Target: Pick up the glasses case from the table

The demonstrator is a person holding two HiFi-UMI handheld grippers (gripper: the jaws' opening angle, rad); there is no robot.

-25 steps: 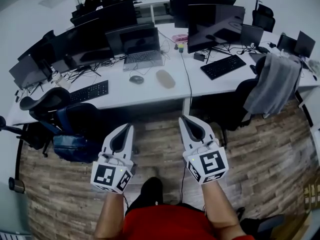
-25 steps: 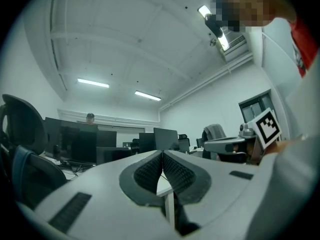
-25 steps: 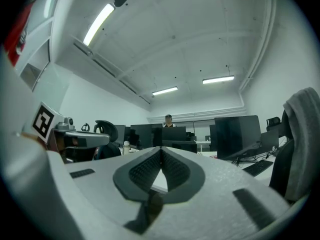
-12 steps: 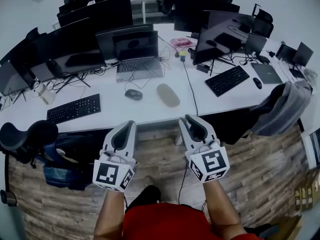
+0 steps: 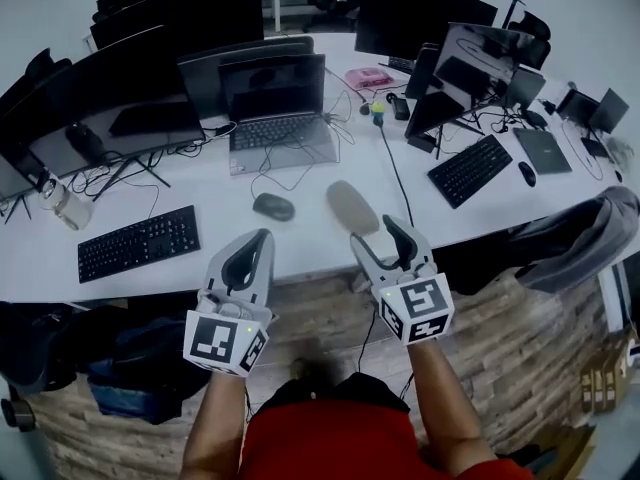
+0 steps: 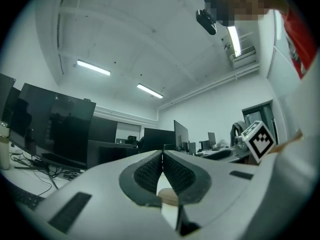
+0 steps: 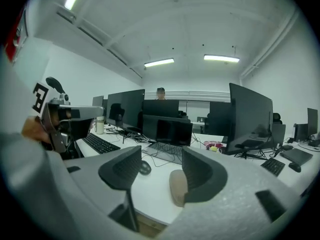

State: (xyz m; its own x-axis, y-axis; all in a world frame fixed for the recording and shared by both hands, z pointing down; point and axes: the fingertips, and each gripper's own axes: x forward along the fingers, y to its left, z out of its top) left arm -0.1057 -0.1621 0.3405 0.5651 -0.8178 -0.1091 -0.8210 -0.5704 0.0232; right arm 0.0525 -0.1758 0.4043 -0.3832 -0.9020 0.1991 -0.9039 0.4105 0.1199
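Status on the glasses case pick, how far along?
Done: only the approach. The glasses case lies untouched on the white table.
In hand: the right gripper is at the table edge with its jaws opening, nothing between them, and the case just beyond. The left gripper is shut and empty.
Left: reach over the case, close on it, lift.

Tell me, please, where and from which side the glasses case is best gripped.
The glasses case lies flat, a long rounded oval, so end to end is likely too wide. Probably grip across its narrow middle, pads on the two long sides, coming in from the near edge of the desk. The right hand-held gripper is nearest; its jaws are opening, nothing between them yet.
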